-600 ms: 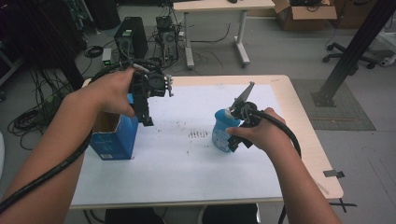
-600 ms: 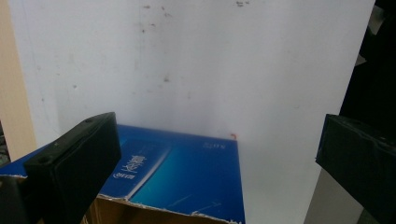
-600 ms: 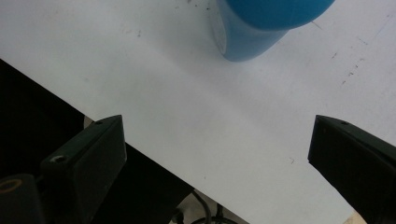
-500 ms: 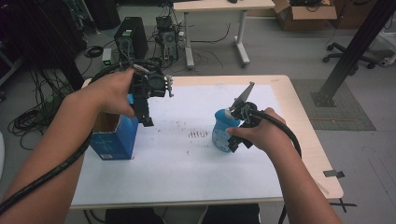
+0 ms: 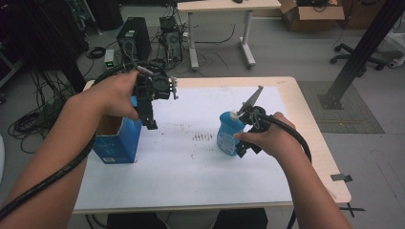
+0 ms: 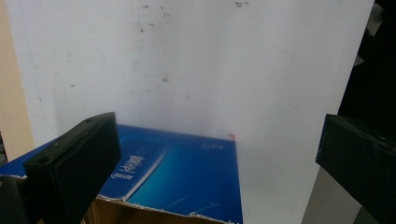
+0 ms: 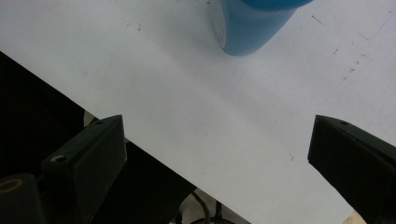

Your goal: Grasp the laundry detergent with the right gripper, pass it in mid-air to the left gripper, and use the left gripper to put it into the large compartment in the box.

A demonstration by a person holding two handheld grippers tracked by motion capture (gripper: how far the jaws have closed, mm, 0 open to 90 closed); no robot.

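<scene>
The open-topped blue cardboard box (image 5: 117,140) stands at the white-covered desk's (image 5: 191,181) left edge, mouth up as if to receive the blue plastic bottle (image 5: 229,132) standing mid-desk, while the left claw (image 5: 149,121) hangs wide open and empty beside the box, pointing down, and the right claw (image 7: 219,163), tilted beside the bottle, gapes empty too.

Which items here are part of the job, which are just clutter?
In the job:
- blue bottle, by the right hand-held gripper
- blue carton, open-topped, under the left hand-held gripper

Lying about:
- computer tower on the floor
- cardboard box
- office chair
</scene>
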